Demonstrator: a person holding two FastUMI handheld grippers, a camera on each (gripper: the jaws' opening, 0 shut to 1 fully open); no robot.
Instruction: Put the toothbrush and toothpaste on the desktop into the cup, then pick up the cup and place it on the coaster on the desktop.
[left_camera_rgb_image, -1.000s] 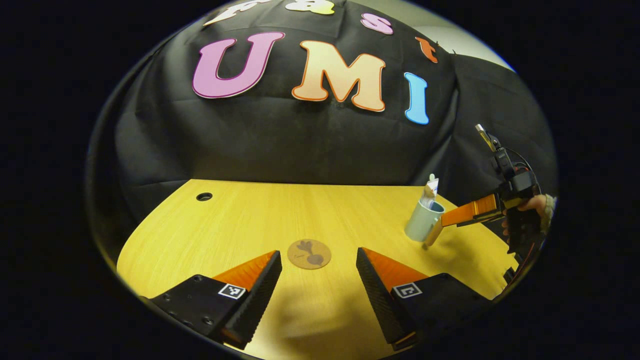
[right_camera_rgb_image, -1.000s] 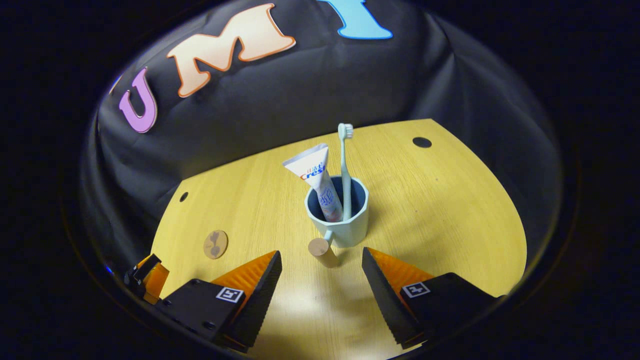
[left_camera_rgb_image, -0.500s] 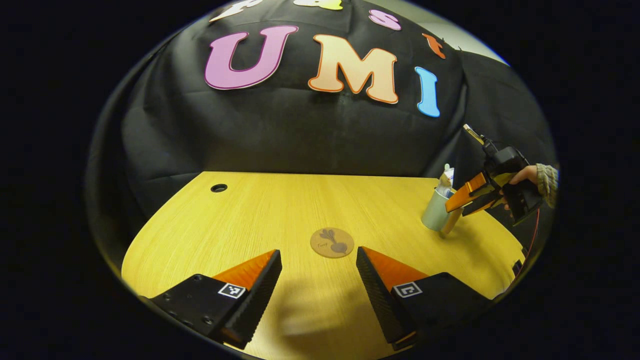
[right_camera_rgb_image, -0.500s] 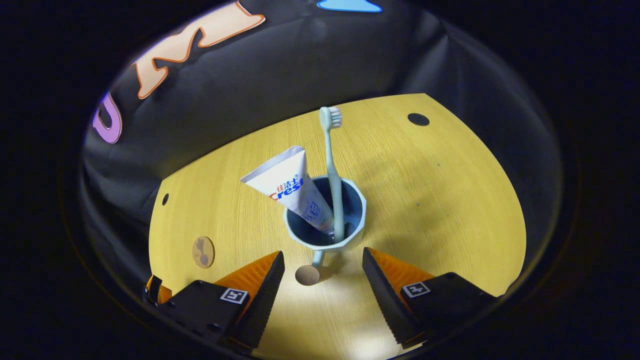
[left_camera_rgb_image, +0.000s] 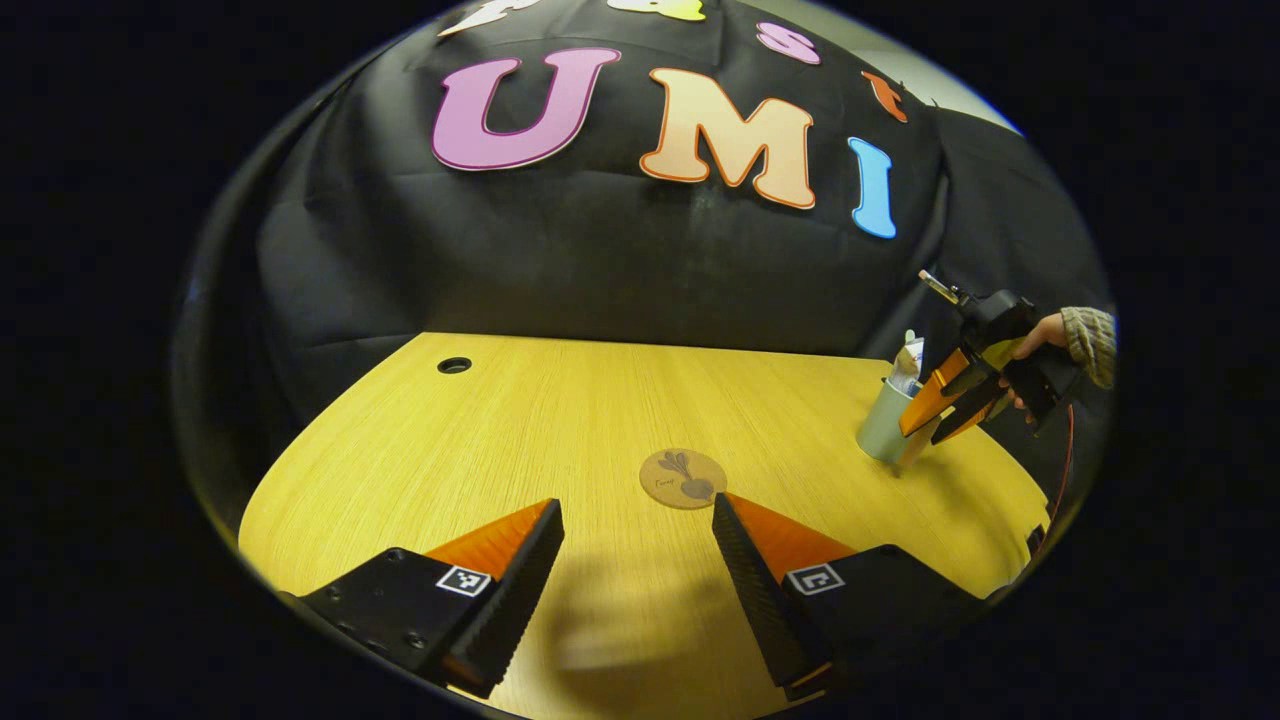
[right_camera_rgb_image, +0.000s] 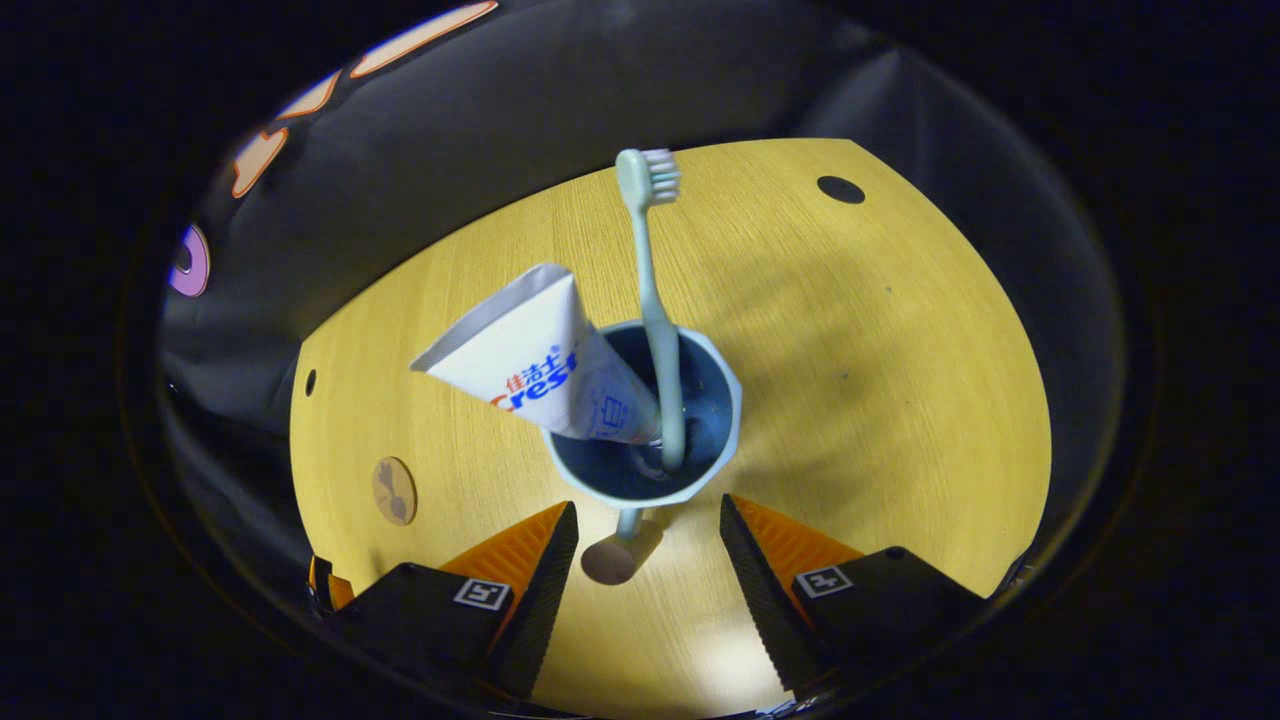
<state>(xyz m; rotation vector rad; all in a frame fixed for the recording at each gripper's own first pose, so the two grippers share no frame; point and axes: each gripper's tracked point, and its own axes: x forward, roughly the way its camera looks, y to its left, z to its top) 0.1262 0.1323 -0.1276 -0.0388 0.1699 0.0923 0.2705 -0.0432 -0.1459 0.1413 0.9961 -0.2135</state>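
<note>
Cup (right_camera_rgb_image: 645, 415) with toothbrush (right_camera_rgb_image: 652, 300) and toothpaste (right_camera_rgb_image: 545, 365) sits right ahead of the right gripper (right_camera_rgb_image: 645, 545). Its fingers are spread around the handle (right_camera_rgb_image: 612, 555), probably not touching. Left gripper (left_camera_rgb_image: 635, 560), also spread, waits near the coaster (left_camera_rgb_image: 683, 478).

Yellow wooden desktop (left_camera_rgb_image: 560, 420) with cable holes, black cloth wall (left_camera_rgb_image: 560, 270) behind.

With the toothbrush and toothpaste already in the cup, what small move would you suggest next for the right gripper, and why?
Probably ease the right gripper forward and shut it on the cup's wooden handle, which lies between its open fingers; the cup isn't gripped yet.
</note>
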